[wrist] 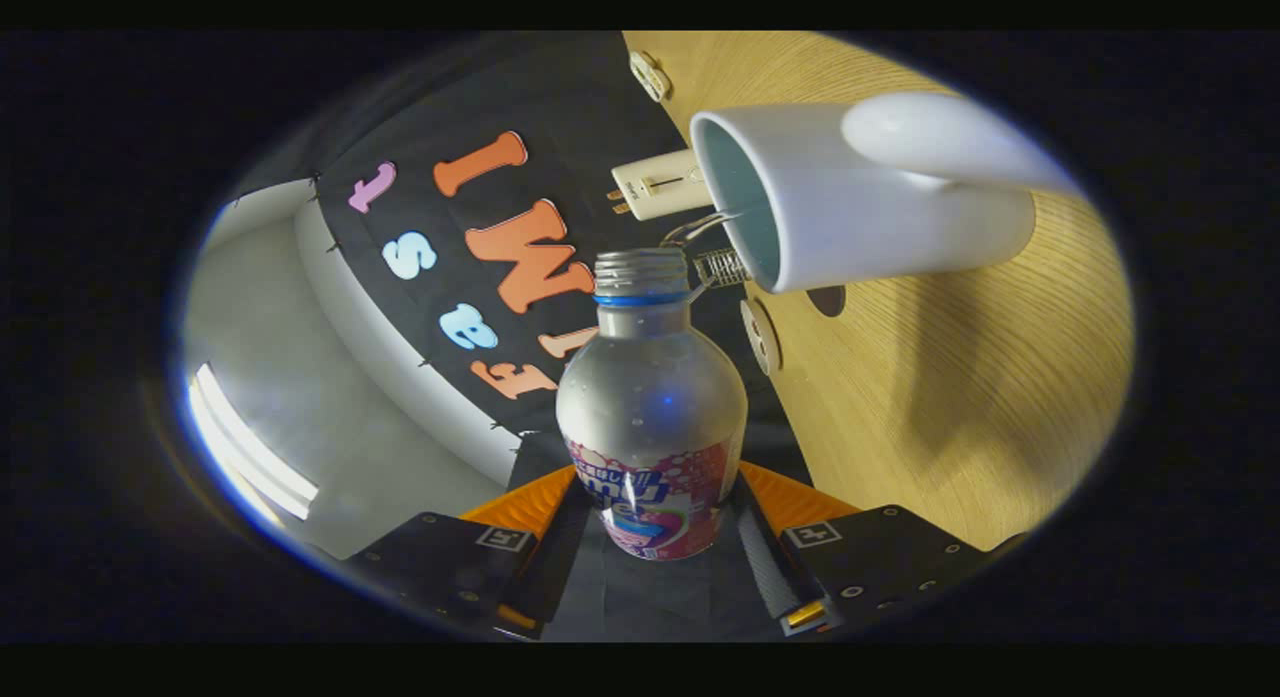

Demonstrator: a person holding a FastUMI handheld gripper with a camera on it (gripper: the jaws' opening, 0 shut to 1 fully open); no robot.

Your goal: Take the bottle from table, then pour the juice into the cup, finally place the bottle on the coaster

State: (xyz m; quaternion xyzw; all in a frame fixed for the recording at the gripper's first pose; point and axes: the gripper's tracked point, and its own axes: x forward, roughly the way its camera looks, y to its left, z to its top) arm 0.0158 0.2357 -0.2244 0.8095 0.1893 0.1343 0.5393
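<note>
My gripper [655,537] is shut on a clear plastic bottle [650,397] with a pink and blue label, both fingers [560,532] pressing its lower body. The view is rolled on its side, so the bottle lies tipped toward the white cup [860,207]. The uncapped bottle mouth [640,267] with its blue ring sits just short of the cup's rim, near the opening. The cup stands on the wooden table [950,397], its handle [930,137] pointing toward me. No liquid stream can be made out.
A round wooden coaster [762,334] lies on the table just below the cup, beyond the bottle's shoulder. A beige plug-like object [660,184] and a small metal clip [715,265] lie behind the cup. A small white piece [650,75] lies farther back.
</note>
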